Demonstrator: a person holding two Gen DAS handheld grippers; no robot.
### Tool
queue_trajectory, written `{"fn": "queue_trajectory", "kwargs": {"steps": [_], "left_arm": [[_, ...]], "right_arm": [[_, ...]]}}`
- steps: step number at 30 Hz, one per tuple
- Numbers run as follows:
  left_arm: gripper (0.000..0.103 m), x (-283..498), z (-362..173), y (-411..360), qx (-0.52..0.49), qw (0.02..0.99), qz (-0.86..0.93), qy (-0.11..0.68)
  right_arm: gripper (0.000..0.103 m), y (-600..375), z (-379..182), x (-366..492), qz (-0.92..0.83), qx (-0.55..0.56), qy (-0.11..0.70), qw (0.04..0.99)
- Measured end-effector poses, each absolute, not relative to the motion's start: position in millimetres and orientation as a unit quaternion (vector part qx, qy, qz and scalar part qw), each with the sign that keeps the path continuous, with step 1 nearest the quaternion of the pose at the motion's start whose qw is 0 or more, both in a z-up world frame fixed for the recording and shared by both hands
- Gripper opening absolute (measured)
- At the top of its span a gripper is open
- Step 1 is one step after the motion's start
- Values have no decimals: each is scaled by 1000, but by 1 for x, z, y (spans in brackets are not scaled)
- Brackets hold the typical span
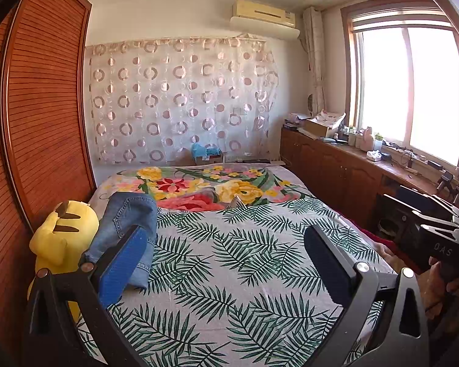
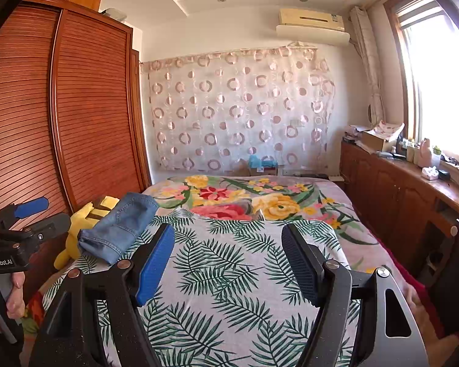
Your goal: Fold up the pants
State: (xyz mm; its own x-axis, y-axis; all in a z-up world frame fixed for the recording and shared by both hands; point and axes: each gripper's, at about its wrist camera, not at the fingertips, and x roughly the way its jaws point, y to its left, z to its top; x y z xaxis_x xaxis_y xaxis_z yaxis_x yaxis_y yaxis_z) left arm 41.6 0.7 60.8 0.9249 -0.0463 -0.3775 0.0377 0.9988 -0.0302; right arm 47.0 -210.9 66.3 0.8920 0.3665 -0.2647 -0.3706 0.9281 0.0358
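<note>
- Two grippers show, both with jaws spread wide and nothing between the pads: the left gripper (image 1: pixel 226 263) fills the bottom of the left wrist view, the right gripper (image 2: pixel 228 263) the bottom of the right wrist view.
- Left gripper's blue finger (image 1: pixel 124 267) covers the near lower part of the jeans (image 1: pixel 128 229); their hem end is only partly seen.
- Jeans lie folded into a compact bundle at the left edge of the bed, on the leaf-print sheet (image 1: pixel 235 263), leaning against a yellow plush toy (image 1: pixel 64 235).
- In the right wrist view the jeans (image 2: pixel 119 226) sit left of centre, long axis running from lower left to upper right; a stitched pocket faces up.
- Plush toy (image 2: pixel 85 223) is mostly hidden behind the jeans there.
- Left gripper (image 2: pixel 30 218) is seen again at the left edge of the right wrist view, partly cut off, jaws apart; a hand (image 2: pixel 13 293) grips its handle.
- Window at the right is blown out; items on the wooden counter (image 1: pixel 352 159) are too small to identify.
</note>
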Motion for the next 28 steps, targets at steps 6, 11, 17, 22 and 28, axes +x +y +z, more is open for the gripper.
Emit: {"fn": "queue_trajectory", "kwargs": {"steps": [6,11,17,22,28], "left_arm": [[103,41,61,1,-11,981,-21,192],[103,40,61,1,-10,981,-21,192],[103,40,60,2,-11,981,-22,191],[103,40,63,2,-11,981,-21,190],[103,39,62,2,-11,981,-22,190]], "right_arm": [[74,-209,66,46,187,-7,134,973],[74,-206,65,46,186,-6,133,974],[74,-202,65,45,183,-6,134,974],[74,-200,65,45,180,-5,134,975],[74,-199,65,45,180,-5,134,975]]}}
